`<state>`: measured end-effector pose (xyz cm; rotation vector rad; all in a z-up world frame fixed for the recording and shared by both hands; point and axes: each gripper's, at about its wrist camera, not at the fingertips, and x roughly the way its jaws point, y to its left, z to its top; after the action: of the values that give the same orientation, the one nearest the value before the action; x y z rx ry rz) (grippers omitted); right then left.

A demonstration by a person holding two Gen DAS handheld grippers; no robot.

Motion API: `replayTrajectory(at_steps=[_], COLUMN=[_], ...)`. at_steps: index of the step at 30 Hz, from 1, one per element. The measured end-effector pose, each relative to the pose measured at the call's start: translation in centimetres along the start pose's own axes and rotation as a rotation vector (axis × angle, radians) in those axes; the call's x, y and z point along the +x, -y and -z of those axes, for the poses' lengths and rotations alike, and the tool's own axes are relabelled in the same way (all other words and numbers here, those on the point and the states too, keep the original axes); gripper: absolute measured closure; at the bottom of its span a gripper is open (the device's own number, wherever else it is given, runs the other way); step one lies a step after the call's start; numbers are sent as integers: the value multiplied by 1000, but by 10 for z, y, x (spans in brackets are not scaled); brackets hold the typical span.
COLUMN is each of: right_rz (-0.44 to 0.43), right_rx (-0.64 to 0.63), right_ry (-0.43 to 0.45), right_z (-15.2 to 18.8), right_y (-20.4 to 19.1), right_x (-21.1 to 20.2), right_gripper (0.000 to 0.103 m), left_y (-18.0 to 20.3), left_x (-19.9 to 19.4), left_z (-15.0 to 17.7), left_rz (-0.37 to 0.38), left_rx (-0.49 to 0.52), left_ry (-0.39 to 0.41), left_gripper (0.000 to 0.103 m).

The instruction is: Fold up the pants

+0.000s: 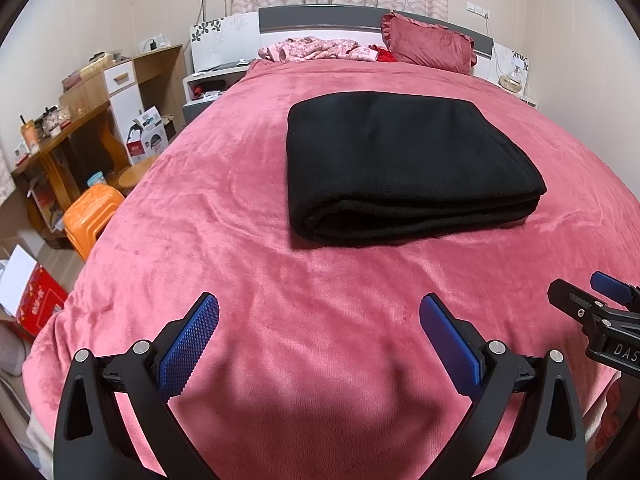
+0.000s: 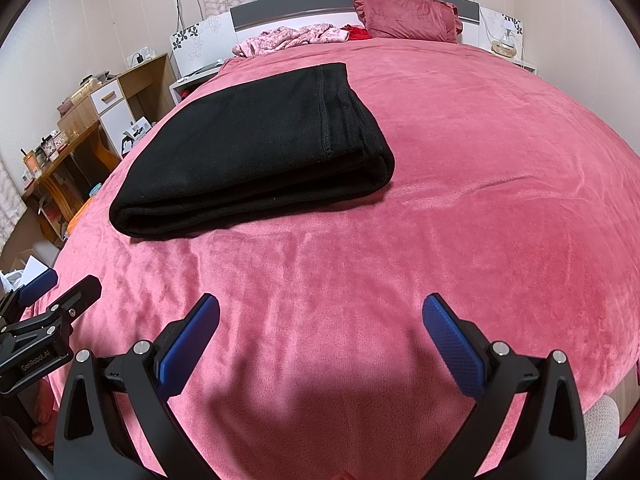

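Pants (image 1: 400, 160) sit folded into a neat stack mid-bed (image 1: 240, 280), so looks done. Left gripper (image 1: 319, 334) and right gripper (image 2: 321, 334) hang back near, both spread, holding nothing.

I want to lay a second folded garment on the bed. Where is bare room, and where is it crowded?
Bare blanket lies right of the folded pants, up to the pillow. Another free strip lies between the pants and both open grippers, left and right. It is crowded at the headboard, where loose pink clothes lie beside the pillow.
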<state>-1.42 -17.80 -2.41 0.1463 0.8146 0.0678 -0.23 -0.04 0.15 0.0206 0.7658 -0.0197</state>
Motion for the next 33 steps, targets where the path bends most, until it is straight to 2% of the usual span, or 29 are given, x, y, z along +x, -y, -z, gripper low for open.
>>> replayTrajectory(at_steps=[10,21,33], right_rz=[0,1,-4], right_rx=[0,-6,8], right_ry=[-1,-9,-16], right_z=[0,0,-2], right_y=[1,-1,1], right_x=[1,5,11], right_gripper=[2,2,2], left_y=[0,3,3], left_x=[2,14,18], left_z=[0,3,3], left_rz=[2,11,9], left_rx=[-1,10,8], left_ry=[-7,-52,-56], left_gripper=[3,4,3])
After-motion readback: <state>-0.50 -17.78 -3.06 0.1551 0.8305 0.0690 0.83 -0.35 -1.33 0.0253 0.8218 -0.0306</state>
